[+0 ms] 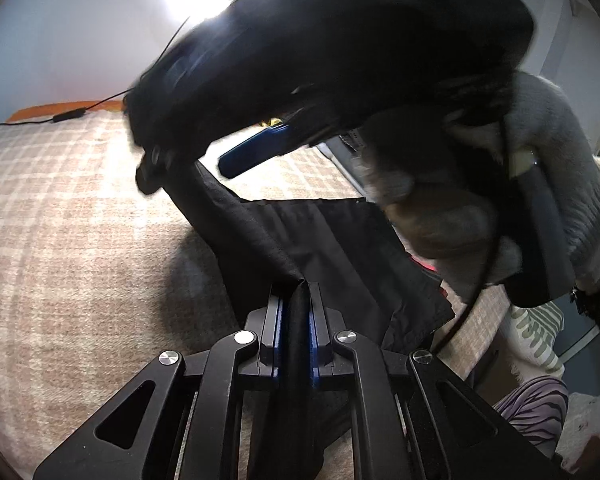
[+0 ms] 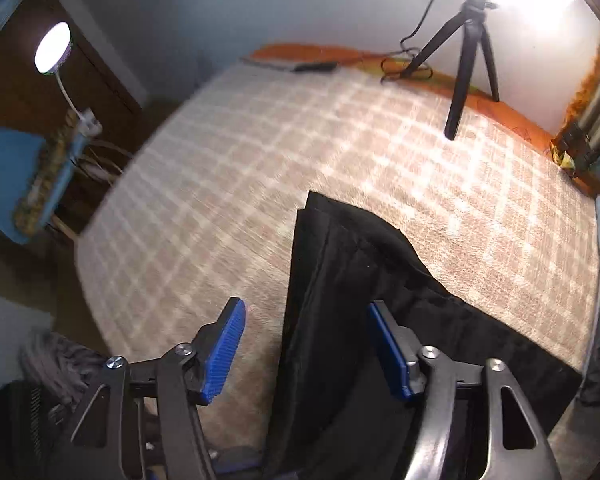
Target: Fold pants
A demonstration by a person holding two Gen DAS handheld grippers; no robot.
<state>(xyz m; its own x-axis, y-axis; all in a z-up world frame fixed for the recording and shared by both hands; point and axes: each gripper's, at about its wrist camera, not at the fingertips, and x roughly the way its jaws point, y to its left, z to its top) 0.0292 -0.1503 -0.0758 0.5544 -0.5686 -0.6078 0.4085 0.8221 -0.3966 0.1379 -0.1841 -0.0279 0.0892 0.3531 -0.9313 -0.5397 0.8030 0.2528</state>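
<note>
The black pants lie on a plaid bed cover. My left gripper is shut on a bunched fold of the pants, which rises taut from its jaws. In the left wrist view my right gripper hovers blurred over the far end of that fold, held by a hand in a grey sleeve. In the right wrist view the right gripper stands open above the pants. The fabric's edge lies between its blue pads, which do not press on it.
A black tripod and a cable stand at the far edge of the bed by the white wall. A lamp and a blue chair are off the bed's left side. Striped clothing lies at the near right.
</note>
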